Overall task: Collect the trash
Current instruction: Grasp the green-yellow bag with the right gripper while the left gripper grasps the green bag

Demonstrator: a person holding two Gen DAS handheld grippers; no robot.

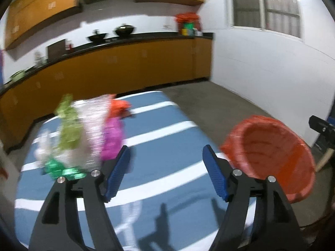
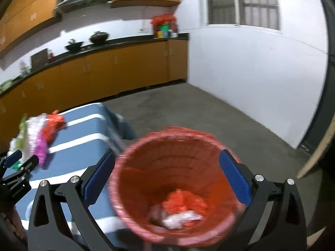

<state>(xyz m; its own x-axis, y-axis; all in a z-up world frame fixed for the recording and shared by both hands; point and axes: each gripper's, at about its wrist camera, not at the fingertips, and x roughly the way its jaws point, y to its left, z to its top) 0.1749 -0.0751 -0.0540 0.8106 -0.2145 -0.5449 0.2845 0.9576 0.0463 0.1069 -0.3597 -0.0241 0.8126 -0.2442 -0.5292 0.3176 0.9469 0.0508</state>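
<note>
A pile of crumpled trash [image 1: 83, 131] in green, clear, pink and orange plastic lies on the blue, white-striped table [image 1: 159, 154]; the right wrist view shows it at far left [image 2: 39, 138]. My left gripper [image 1: 166, 171] is open and empty, its left finger just right of the pile. My right gripper [image 2: 167, 179] is spread wide around an orange basket [image 2: 175, 167], fingers on either side; whether they press it is unclear. The basket holds orange and white trash [image 2: 182, 209]. It shows at right in the left wrist view [image 1: 272, 156], tilted.
Orange kitchen cabinets with a black counter [image 1: 125, 41] run along the back wall, with woks and a red bag on top. Grey floor [image 1: 219, 102] lies beyond the table's far edge. A white wall [image 1: 272, 62] with a window stands right.
</note>
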